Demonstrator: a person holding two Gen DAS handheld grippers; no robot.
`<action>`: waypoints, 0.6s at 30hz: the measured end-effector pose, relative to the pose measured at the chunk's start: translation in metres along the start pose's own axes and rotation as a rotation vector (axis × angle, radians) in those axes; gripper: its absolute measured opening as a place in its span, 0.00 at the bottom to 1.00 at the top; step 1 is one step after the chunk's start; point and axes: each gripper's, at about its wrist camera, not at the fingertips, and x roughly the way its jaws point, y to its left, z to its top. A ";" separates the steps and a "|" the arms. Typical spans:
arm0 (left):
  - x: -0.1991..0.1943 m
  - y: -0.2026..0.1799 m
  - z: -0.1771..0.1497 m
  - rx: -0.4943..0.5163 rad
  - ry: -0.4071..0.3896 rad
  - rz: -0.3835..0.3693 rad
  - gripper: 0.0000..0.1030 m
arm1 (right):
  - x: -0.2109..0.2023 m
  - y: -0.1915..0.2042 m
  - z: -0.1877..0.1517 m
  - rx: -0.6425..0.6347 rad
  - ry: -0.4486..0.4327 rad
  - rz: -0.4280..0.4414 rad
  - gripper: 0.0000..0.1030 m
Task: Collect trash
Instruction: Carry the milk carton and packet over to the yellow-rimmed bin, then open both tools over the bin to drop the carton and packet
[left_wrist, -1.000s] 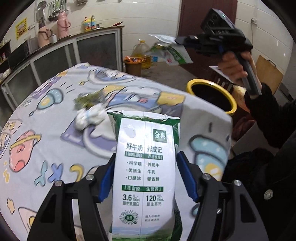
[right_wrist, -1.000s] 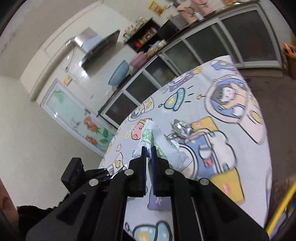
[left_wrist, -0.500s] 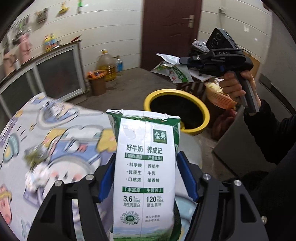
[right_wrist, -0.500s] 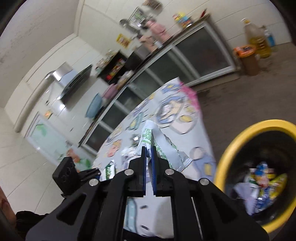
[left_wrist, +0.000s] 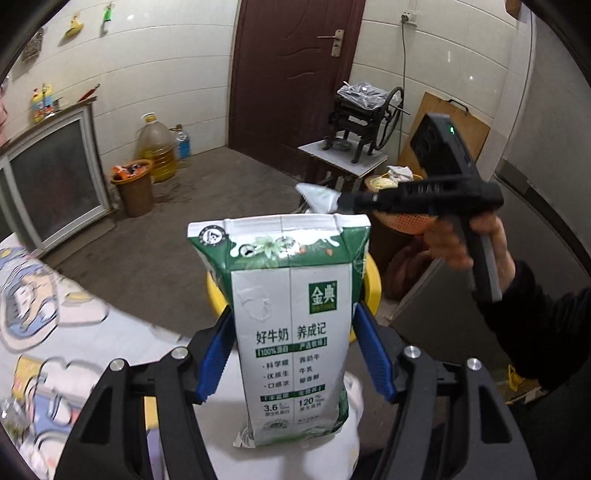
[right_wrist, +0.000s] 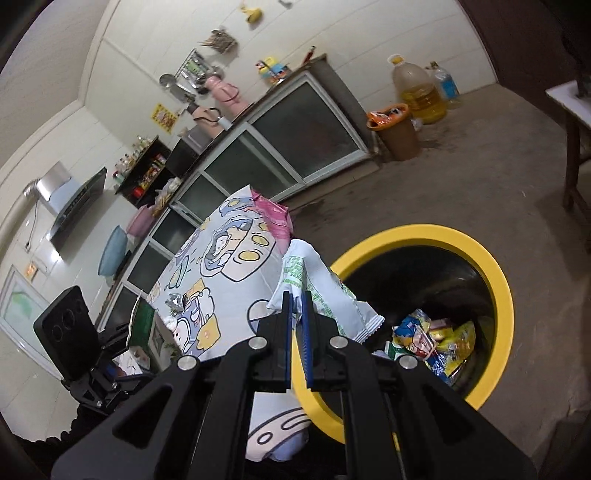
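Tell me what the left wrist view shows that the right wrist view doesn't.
Only the left wrist view shows the brown door, the hand-crank machine, and the printed front of the milk carton in the left claw. Only the right wrist view shows trash inside the yellow-rimmed bin and the range hood. Both show the carton, the white wrapper pinched in the right claw, and the oil jug.

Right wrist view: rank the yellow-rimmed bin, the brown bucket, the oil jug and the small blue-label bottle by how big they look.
1. yellow-rimmed bin: largest, though also nearest.
2. brown bucket and oil jug: look alike, so unranked.
3. blue-label bottle: smallest.
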 end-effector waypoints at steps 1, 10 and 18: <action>0.004 -0.004 0.005 0.005 -0.003 -0.011 0.59 | -0.002 -0.005 0.000 0.008 -0.003 -0.006 0.05; 0.029 -0.031 0.051 0.064 -0.043 -0.018 0.59 | -0.015 -0.027 0.001 0.010 -0.019 -0.060 0.05; 0.073 -0.019 0.047 -0.027 0.005 0.030 0.59 | 0.004 -0.053 -0.008 0.059 0.031 -0.113 0.05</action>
